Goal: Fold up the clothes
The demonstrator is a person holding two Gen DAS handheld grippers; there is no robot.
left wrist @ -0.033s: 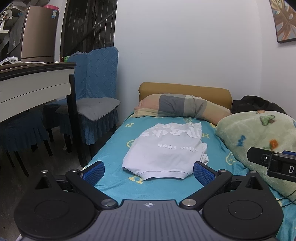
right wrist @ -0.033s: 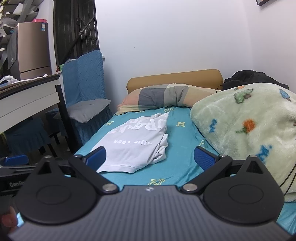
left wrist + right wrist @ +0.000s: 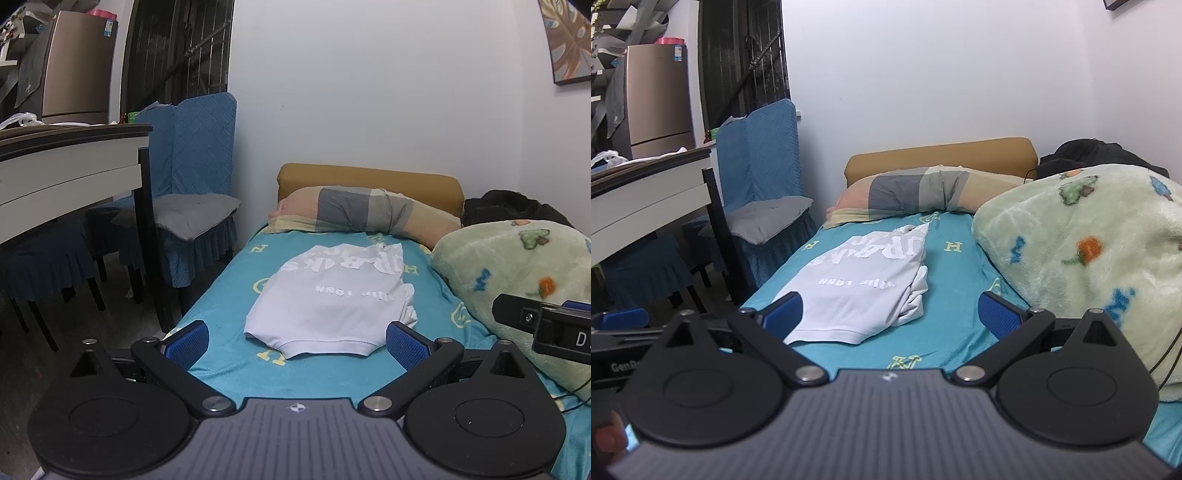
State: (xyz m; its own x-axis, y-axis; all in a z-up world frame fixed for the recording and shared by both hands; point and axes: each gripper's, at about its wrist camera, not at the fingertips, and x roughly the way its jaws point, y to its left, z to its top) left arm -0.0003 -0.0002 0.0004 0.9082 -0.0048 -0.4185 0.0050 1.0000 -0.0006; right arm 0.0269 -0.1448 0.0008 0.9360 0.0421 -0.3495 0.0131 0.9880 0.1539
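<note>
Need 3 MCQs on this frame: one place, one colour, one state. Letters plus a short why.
1. The white T-shirt lies on: A chair B bed sheet C table
2. The sheet is: A teal B red C grey
3. The left claw and right claw are: A both shut on the shirt B one shut C both open, holding nothing

B: the shirt rests on the sheet, in front of the pillow.
A: teal with pale letter prints.
C: blue pads stand wide apart in both views.
</note>
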